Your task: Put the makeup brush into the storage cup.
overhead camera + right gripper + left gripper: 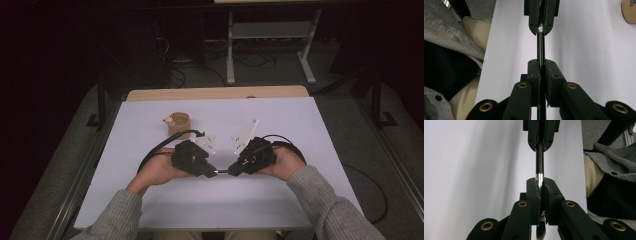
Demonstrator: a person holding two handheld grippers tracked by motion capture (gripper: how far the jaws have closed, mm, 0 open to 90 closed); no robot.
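A slim black brush with a silver ferrule is held level just above the white table, bridging my two grippers. My left gripper is shut on the ferrule end. In the left gripper view its jaws pinch the brush, and dark bristles stick out behind them. My right gripper is shut on the handle end; in the right gripper view the black handle runs to the left gripper opposite. The two grippers point at each other, tips close together.
A tan cylindrical cup stands on the table behind the left hand, and its edge shows in the right gripper view. Grey-sleeved forearms come in from the near edge. Beyond the table's wooden far edge are desk legs and cables.
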